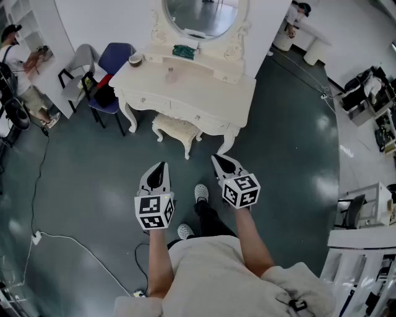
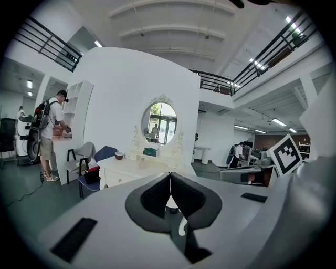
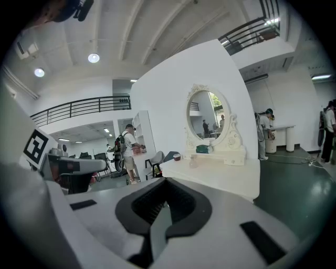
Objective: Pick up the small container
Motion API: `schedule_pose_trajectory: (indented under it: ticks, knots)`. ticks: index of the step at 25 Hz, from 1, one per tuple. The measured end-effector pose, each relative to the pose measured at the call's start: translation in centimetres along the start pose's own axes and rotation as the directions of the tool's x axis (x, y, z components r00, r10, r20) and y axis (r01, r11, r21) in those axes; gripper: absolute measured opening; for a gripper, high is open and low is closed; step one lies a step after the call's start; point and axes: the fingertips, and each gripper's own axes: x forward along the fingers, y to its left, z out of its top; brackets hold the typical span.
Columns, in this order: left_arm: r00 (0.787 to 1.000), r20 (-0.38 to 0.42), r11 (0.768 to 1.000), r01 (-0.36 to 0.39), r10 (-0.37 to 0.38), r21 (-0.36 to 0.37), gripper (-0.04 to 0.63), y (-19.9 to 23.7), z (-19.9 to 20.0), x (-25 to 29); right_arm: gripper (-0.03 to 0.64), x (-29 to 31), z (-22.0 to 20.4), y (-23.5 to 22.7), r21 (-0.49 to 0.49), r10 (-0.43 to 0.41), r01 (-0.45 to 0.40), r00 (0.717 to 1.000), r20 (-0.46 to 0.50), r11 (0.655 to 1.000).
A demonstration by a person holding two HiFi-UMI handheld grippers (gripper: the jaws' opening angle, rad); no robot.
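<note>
Cream-painted dressing table (image 1: 207, 90) with oval mirror (image 1: 201, 13), standing on a dark green floor (image 1: 93, 179). Matching stool (image 1: 176, 129) tucked under its front edge.

Small container (image 1: 171, 75): translucent, pinkish, upright on the tabletop near the middle, standing alone. A dark bowl (image 1: 135, 59) sits at the table's left corner, and a green object (image 1: 183, 51) lies on the raised shelf below the mirror.

The person stands back from the table, holding both tools out in front and angled slightly down.

Left gripper (image 1: 162, 166): jaws pressed together, nothing between them. Well apart from the container.

Right gripper (image 1: 216, 159): jaws likewise pressed together and empty, also well short of the table.

Blue chair (image 1: 112, 65) and grey chair (image 1: 77, 62) stand left of the table. One bystander (image 1: 25, 68) is at the far left by the shelving and another (image 1: 296, 17) at the upper right.
</note>
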Motion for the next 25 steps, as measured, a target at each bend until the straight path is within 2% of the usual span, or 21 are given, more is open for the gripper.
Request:
schedule_pose_trajectory:
  ticks: [5,9,14,15,16,17,18,21,25]
  knots:
    - [1.000,-0.003,1.000,0.002,-0.002,0.024,0.029,0.7,0.5,1.1,0.015,1.2,0.3,-0.7,0.024,-0.006,0.005,1.000,0.014,1.000]
    - [1.000,0.007,1.000,-0.008,0.008,0.009,0.029,1.7,1.4,2.4,0.015,2.2,1.0,-1.5,0.015,-0.008,0.007,1.000,0.016,1.000]
    - [0.999,0.011,0.998,-0.053,0.053,0.019,0.031,3.0,2.1,4.3,0.018,3.6,1.8,-2.8,0.055,0.002,-0.004,0.999,0.047,0.998]
    - [0.998,0.008,0.998,-0.062,0.062,0.022,0.036,3.3,2.2,4.8,0.048,4.1,2.0,-3.2,0.055,0.001,-0.004,0.999,0.049,0.998]
    - [0.998,0.003,0.997,-0.067,0.067,0.025,0.065,3.6,2.4,5.4,0.095,4.6,2.2,-3.5,0.054,0.003,-0.005,0.999,0.049,0.999]
    - [0.998,0.000,0.997,-0.068,0.068,0.023,0.142,3.9,2.6,6.0,0.130,5.1,2.5,-3.7,0.054,0.004,-0.007,0.999,0.049,0.999]
    - [0.998,0.000,0.998,-0.067,0.067,0.019,0.170,4.2,2.8,6.5,0.137,5.5,2.7,-4.0,0.053,0.006,-0.009,0.999,0.050,0.999]
    - [0.998,0.011,0.998,-0.070,0.070,-0.001,0.202,5.2,3.5,8.2,0.192,7.0,3.3,-4.7,0.046,0.017,-0.020,0.999,0.045,0.999]
    - [0.997,0.013,0.997,-0.073,0.073,-0.005,0.207,6.1,4.5,10.6,0.198,9.1,4.5,-6.2,0.042,0.023,-0.025,0.999,0.049,0.999]
